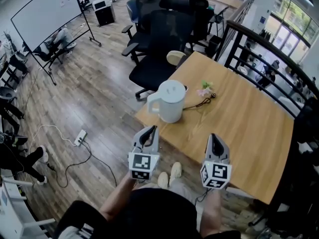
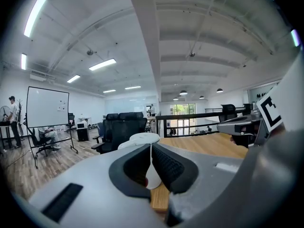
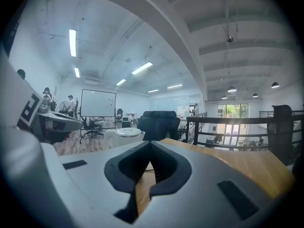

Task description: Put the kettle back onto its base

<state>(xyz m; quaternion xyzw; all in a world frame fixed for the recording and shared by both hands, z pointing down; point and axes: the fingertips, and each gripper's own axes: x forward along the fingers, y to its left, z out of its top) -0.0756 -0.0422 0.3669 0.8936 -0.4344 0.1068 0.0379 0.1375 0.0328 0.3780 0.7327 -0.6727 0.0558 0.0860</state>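
The left gripper (image 1: 151, 130) hangs with its jaws pressed together on nothing, the white kettle (image 1: 168, 101), round-lidded with its handle turned left, stands upright near the wooden table's (image 1: 244, 123) left edge, and the right gripper (image 1: 213, 138) is likewise closed and empty.

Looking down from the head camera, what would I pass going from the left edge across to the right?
Left to right: whiteboard → power strip on the floor → white kettle → pink flower → black railing.
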